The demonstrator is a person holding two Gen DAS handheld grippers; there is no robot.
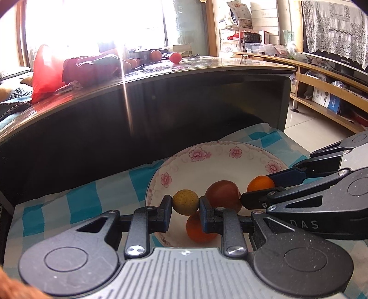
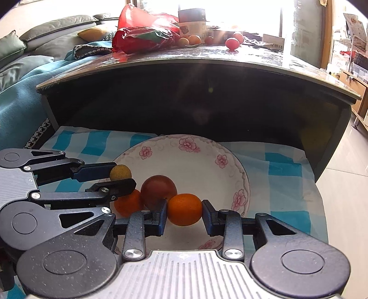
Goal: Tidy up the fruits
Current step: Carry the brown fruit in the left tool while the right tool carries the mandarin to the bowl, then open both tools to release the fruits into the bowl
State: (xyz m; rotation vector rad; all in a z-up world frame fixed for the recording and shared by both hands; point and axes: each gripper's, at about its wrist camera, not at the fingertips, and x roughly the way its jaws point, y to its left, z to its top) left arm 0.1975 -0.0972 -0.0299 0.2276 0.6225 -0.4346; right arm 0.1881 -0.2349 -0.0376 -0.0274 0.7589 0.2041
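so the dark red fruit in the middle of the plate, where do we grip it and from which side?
Probably from above, across its upper half. The dark red fruit sits low in the floral plate, touching the orange in the right gripper and another orange on its left; the left gripper holds the yellow fruit beside it. Its sides are crowded; its top is free.

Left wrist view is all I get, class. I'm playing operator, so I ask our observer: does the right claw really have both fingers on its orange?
Observer: Yes. In the right wrist view the right claw has one finger against each side of the orange.
Operator: Glare washes out the table behind the red bag. Is anything there?
Observer: A dark-labelled canister stands just behind the red bag.
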